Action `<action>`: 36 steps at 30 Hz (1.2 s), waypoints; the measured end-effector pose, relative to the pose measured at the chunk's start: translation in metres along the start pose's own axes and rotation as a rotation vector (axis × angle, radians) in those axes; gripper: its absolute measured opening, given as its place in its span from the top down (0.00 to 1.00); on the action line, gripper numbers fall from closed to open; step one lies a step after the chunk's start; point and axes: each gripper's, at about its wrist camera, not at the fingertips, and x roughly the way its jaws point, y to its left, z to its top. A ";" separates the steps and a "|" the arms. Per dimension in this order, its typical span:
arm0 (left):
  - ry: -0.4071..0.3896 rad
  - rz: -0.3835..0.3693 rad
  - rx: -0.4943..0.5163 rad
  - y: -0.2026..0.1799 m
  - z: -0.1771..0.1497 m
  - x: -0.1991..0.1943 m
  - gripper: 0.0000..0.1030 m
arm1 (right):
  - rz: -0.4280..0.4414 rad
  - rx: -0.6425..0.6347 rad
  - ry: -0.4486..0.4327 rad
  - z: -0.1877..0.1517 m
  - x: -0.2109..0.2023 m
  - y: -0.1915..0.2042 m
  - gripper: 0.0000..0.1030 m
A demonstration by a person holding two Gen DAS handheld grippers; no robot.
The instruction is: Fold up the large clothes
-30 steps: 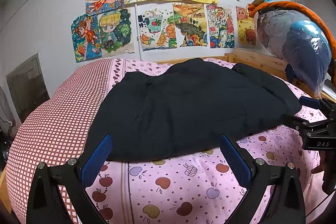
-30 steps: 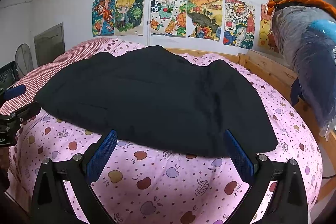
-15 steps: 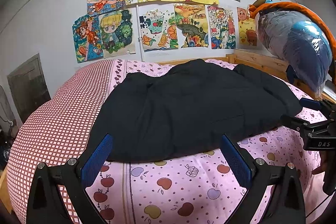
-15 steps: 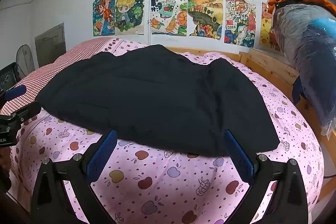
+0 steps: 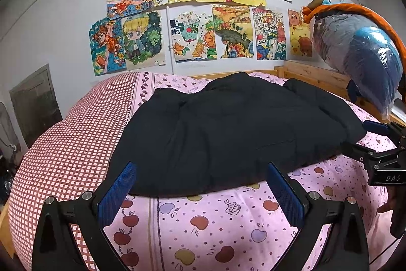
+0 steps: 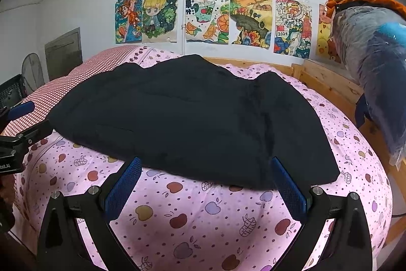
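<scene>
A large black padded garment (image 5: 228,128) lies spread flat on the pink apple-print bed cover (image 5: 210,225); it also shows in the right wrist view (image 6: 192,116). My left gripper (image 5: 200,184) is open and empty, just short of the garment's near hem on its left part. My right gripper (image 6: 205,179) is open and empty, just short of the near hem on its right part. The right gripper shows at the right edge of the left wrist view (image 5: 375,151), and the left gripper at the left edge of the right wrist view (image 6: 17,131).
A red-checked cover (image 5: 66,141) lies on the bed's left side. A wooden bed rail (image 6: 327,83) runs along the right, with plastic-wrapped bundles (image 6: 378,62) stacked on it. Drawings (image 5: 192,14) hang on the wall behind.
Both grippers have moved slightly forward toward the garment's near hem. The garment has not moved.
</scene>
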 end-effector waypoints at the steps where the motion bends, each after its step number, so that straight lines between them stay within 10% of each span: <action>1: 0.001 0.000 -0.001 -0.001 0.000 0.000 0.00 | 0.000 0.002 0.001 0.000 0.000 -0.001 0.04; 36: 0.022 0.000 0.004 0.008 -0.003 0.010 0.00 | -0.024 0.019 0.000 0.006 -0.001 -0.007 0.04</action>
